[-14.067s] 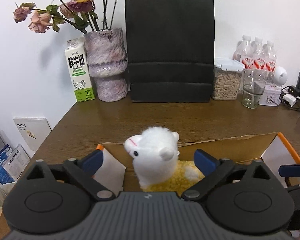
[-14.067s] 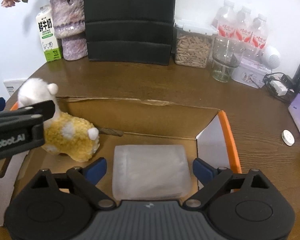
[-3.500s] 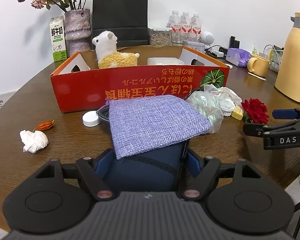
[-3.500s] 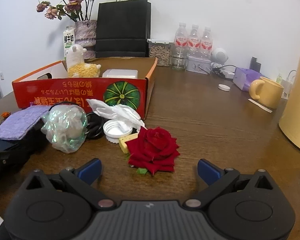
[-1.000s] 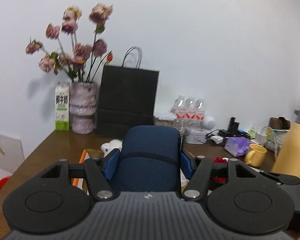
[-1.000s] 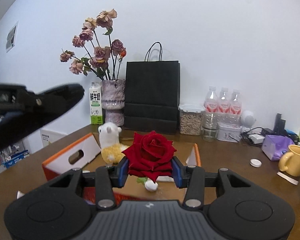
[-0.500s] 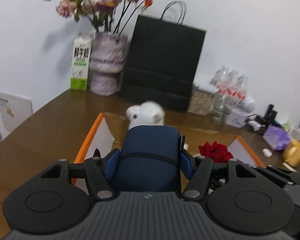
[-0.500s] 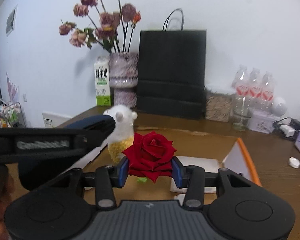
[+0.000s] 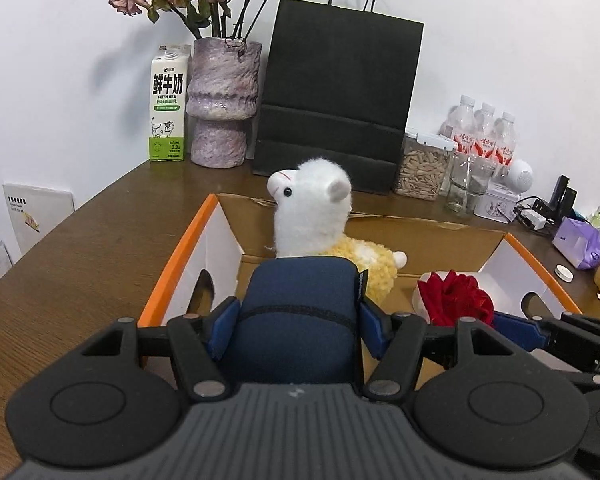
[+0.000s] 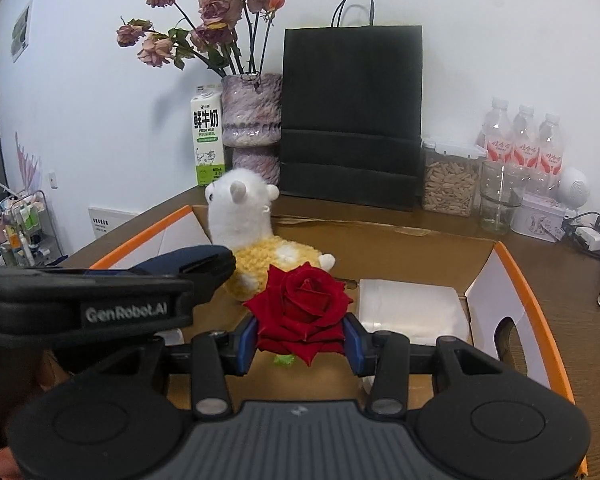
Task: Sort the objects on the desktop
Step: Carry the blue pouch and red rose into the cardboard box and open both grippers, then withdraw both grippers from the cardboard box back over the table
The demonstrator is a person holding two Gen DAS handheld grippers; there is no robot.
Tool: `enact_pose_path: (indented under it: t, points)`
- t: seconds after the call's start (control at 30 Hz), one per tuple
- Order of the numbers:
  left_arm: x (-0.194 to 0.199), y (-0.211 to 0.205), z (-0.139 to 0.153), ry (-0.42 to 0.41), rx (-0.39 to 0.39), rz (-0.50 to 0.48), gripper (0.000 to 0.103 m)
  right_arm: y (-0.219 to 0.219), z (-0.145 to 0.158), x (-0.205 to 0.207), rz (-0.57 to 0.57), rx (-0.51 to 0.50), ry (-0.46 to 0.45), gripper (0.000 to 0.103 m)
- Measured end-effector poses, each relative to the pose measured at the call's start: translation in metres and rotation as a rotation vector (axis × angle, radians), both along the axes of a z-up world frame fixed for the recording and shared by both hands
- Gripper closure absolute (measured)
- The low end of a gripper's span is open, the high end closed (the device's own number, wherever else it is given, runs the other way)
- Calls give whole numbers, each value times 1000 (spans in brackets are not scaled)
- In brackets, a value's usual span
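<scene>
I've carried both loads in over the cardboard box (image 9: 180, 256). My left gripper (image 9: 296, 320) clenches the navy pouch (image 9: 300, 312) just before the plush alpaca (image 9: 312, 216); my right gripper (image 10: 300, 340) pinches the red rose (image 10: 300, 308) beside it. 2 releases remain, I judge.

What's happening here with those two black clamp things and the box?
A person is tidying a desk with a handheld gripper in each hand. The left gripper is clamped on a navy pouch, the right gripper on a red rose. Both hover over an open cardboard box that already holds a plush alpaca and a white packet.
</scene>
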State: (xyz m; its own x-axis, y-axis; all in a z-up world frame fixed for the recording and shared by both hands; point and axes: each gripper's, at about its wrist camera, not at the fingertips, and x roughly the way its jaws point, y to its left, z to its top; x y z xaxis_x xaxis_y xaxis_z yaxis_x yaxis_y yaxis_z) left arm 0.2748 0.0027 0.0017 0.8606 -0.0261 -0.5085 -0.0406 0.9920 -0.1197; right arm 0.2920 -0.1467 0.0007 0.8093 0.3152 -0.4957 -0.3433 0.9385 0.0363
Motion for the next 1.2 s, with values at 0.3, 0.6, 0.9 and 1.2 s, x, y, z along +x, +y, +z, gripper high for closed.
enact_pose_path:
  t: [0.3, 0.6, 0.9, 1.2]
  points:
    - [-22, -12, 14, -156, 105, 40, 0, -8, 11, -12, -33, 8, -66, 3]
    - [-26, -12, 18, -191, 112, 76, 0, -11, 19, -22, -45, -2, -108, 0]
    - [-28, -10, 18, -198, 111, 84, 0, -12, 18, -22, -60, -7, -108, 0]
    - [-30, -16, 21, -236, 130, 69, 0, -13, 20, -23, -66, -2, -119, 0]
